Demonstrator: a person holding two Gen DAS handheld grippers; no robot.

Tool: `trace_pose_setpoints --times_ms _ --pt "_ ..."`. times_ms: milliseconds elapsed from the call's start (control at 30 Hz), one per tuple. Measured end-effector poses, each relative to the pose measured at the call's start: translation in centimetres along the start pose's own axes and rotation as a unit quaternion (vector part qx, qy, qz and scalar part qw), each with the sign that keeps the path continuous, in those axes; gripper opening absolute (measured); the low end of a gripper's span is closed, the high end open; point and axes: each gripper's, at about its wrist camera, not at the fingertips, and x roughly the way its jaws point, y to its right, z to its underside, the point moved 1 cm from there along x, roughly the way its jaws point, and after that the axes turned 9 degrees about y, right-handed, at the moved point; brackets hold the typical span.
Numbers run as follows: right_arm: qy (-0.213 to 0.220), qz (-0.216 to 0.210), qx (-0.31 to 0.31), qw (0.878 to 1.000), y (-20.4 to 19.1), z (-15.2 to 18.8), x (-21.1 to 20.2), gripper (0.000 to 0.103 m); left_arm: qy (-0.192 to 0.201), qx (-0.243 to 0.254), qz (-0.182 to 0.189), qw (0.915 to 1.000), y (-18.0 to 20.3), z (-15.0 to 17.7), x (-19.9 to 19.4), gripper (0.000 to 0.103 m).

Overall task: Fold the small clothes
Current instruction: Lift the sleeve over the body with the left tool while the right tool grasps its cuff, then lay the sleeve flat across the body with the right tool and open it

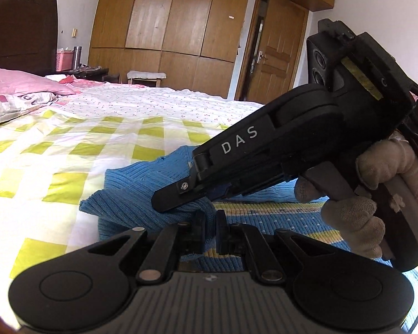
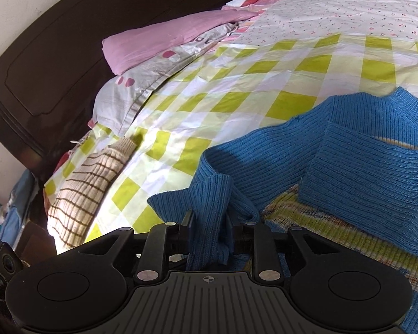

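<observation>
I am pinching a blue sleeve cuff (image 2: 209, 222) between my right gripper (image 2: 207, 232), while my left gripper (image 1: 210, 229), pads pressed together, is sitting just beside it. The blue knit sweater (image 2: 348, 150) is lying on the checked bedsheet (image 2: 237, 89). Beyond the sweater, pillows (image 2: 158, 47) are resting against the headboard (image 2: 55, 55).

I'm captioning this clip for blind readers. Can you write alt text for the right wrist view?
The right gripper has a blue ribbed sweater's sleeve bunched between its fingers on a bed with a yellow-green checked sheet. A pink pillow lies by a dark headboard, and a beige striped knit lies left.
</observation>
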Motion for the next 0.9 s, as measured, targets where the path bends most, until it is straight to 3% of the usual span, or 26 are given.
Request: trace_pose_setpoints --times_ms 67,200,367,433,667,900 --pt "0.001 -0.005 0.01 1.0 0.2 0.0 0.0 0.011 0.0 0.001 -0.003 1.0 0.0 -0.1 0.0 0.013" --pt "0.031 0.004 0.023 0.999 0.4 -0.7 -0.9 0.008 0.013 -0.009 -0.014 0.9998 -0.5 -0.4 -0.2 0.014" --pt "0.094 0.017 0.044 0.994 1.3 -3.0 -3.7 0.007 0.036 -0.026 -0.026 0.9987 -1.3 -1.0 -0.8 0.033" --pt "0.129 0.025 0.059 0.99 2.2 -4.2 -5.5 0.007 0.043 -0.032 -0.029 0.9982 -1.6 -1.1 -0.8 0.036" --pt "0.233 0.066 0.106 0.964 6.6 -6.0 -12.5 0.007 0.037 -0.023 -0.031 0.9986 -1.4 -0.6 -0.4 0.036" --pt "0.312 0.13 0.156 0.928 13.1 -3.2 -18.9 0.007 0.015 0.0 -0.022 0.9996 0.4 -0.1 0.8 0.036"
